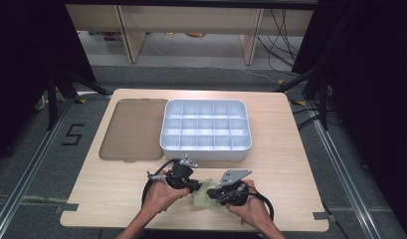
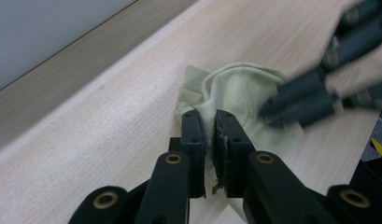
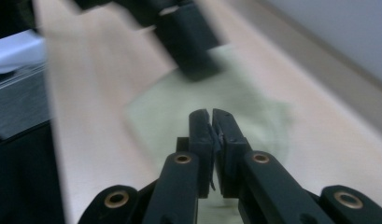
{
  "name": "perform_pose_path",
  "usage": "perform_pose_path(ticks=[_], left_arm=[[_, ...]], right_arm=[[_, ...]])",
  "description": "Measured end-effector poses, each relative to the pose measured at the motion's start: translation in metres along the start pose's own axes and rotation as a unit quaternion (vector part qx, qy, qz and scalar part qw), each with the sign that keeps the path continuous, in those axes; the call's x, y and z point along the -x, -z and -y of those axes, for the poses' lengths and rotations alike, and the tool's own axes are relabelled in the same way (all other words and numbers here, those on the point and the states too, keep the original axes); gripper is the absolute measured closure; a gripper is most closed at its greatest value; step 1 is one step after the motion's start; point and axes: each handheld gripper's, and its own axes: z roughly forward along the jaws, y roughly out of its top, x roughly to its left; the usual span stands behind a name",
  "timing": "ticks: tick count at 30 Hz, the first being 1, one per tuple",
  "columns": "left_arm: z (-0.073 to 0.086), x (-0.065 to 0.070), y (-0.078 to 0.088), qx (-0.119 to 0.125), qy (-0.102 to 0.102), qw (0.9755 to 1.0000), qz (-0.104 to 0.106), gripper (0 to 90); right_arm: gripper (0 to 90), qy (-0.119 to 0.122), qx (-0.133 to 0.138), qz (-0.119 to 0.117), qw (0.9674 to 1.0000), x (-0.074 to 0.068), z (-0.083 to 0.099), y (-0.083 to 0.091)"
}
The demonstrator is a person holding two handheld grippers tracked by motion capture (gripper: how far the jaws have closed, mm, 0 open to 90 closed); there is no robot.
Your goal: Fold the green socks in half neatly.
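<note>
Lying at the counter's [image 1: 116,199] left, a brown lid [image 1: 131,128] sits just beside a white divided tray [image 1: 206,152]. Nearer the person, the left gripper [image 1: 193,186] has its jaws closed on a fold of a pale green cloth [image 1: 205,198] resting on the counter. The right gripper [image 1: 217,194] has its jaws pressed together over the cloth, though whether fabric is caught between them cannot be told.
</note>
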Motion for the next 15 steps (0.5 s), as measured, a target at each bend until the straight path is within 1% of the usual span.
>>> perform_pose_path(ticks=[1, 2, 3, 4, 5, 6, 9, 10, 11, 12, 14, 15], left_arm=[[0.0, 0.0, 0.0, 0.0, 0.0, 1.0, 0.0, 82.5], [0.0, 0.002, 0.0, 0.0, 0.004, 1.0, 0.0, 82.5], [0.0, 0.002, 0.0, 0.0, 0.004, 1.0, 0.0, 82.5], [-0.001, 0.0, 0.001, -0.01, -0.007, 0.9999, 0.0, 82.5], [-0.001, 0.001, 0.001, -0.01, -0.008, 0.9999, 0.0, 82.5], [-0.002, 0.001, 0.001, -0.014, -0.011, 0.9998, 0.0, 82.5], [-0.003, 0.002, 0.0, -0.015, -0.013, 0.9998, 0.0, 82.7], [-0.004, 0.003, -0.001, -0.01, -0.006, 0.9999, 0.001, 82.8], [-0.004, 0.001, -0.001, -0.017, -0.013, 0.9998, 0.001, 82.8], [-0.004, 0.001, -0.001, -0.017, -0.013, 0.9998, 0.001, 82.8], [-0.004, 0.001, -0.001, -0.019, -0.015, 0.9997, -0.001, 82.8], [-0.004, 0.002, -0.001, -0.018, -0.015, 0.9997, -0.001, 82.8]], right_arm=[[87.3, 0.0, 0.0, 0.0, 1.0, 0.0, 0.0, 0.0], [87.7, -0.005, 0.005, 0.016, 0.9998, 0.01, -0.001, -0.001], [87.7, -0.005, 0.005, 0.016, 0.9998, 0.01, -0.001, -0.001], [87.9, -0.011, 0.007, 0.021, 0.9997, 0.014, -0.001, -0.003], [88.3, -0.015, 0.006, 0.02, 0.9997, 0.016, -0.002, -0.003], [89.2, -0.016, 0.013, 0.023, 0.9995, 0.021, -0.004, -0.007], [90.0, -0.013, 0.018, 0.029, 0.9993, 0.023, -0.005, -0.011], [90.0, -0.013, 0.009, 0.028, 0.9995, 0.024, -0.004, -0.017], [90.0, -0.008, 0.003, 0.03, 0.9995, 0.025, -0.003, -0.021], [90.0, -0.014, 0.002, 0.027, 0.9995, 0.024, -0.002, -0.023], [90.0, -0.016, 0.002, 0.026, 0.9995, 0.025, -0.002, -0.023], [90.0, -0.027, -0.001, 0.024, 0.9993, 0.025, -0.003, -0.023]])
